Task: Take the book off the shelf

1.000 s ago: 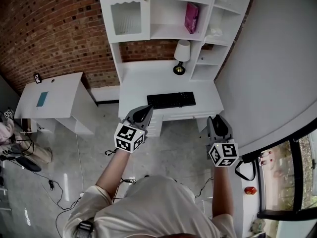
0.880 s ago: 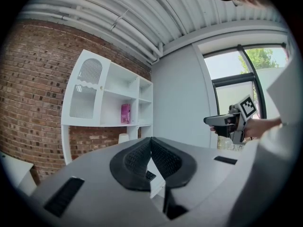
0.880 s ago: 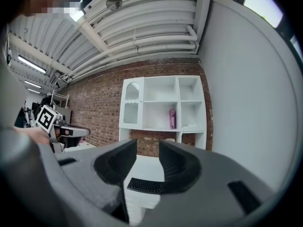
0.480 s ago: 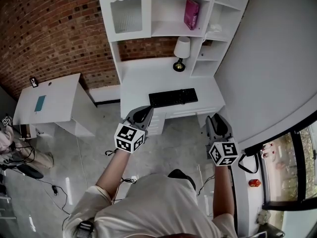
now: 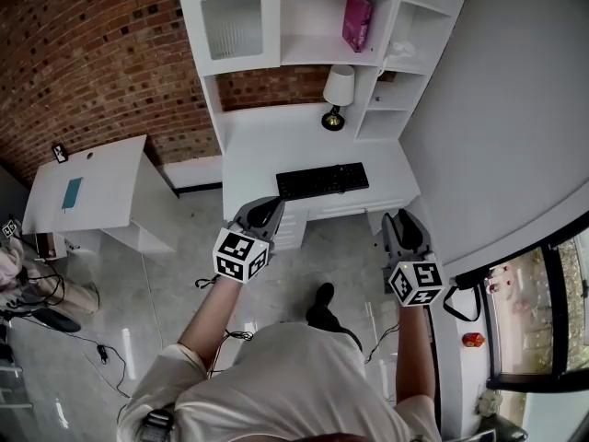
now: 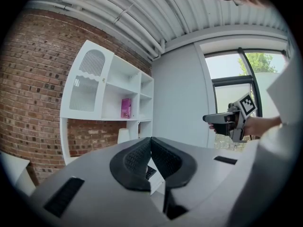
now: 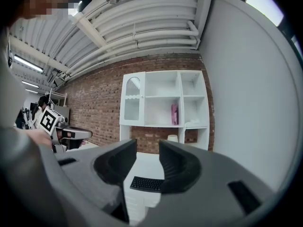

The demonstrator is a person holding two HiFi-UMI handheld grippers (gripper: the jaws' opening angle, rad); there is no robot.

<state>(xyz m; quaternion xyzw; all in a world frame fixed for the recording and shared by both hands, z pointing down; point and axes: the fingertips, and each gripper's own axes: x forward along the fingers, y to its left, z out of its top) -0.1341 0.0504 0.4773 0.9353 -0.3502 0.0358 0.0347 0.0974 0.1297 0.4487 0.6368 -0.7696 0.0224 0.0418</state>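
Book: the pink book (image 5: 356, 21) stands upright on a shelf (image 5: 313, 63) of the white wall unit. It is at the right end of the open middle compartment and seems to lean on the divider, though it is too far off to be sure.
Left tool: the left tool (image 5: 267, 208) is held level in front of the person, jaws closed together with nothing between them, well apart from the book.
Right tool: the right tool (image 5: 406, 225) is also level, jaws part-way apart and empty.
Worktop: the white worktop (image 5: 262, 150) below the shelf carries a black keyboard (image 5: 321, 180) and a small lamp (image 5: 337, 98).
Person: stands facing the worktop, a tool in each hand.
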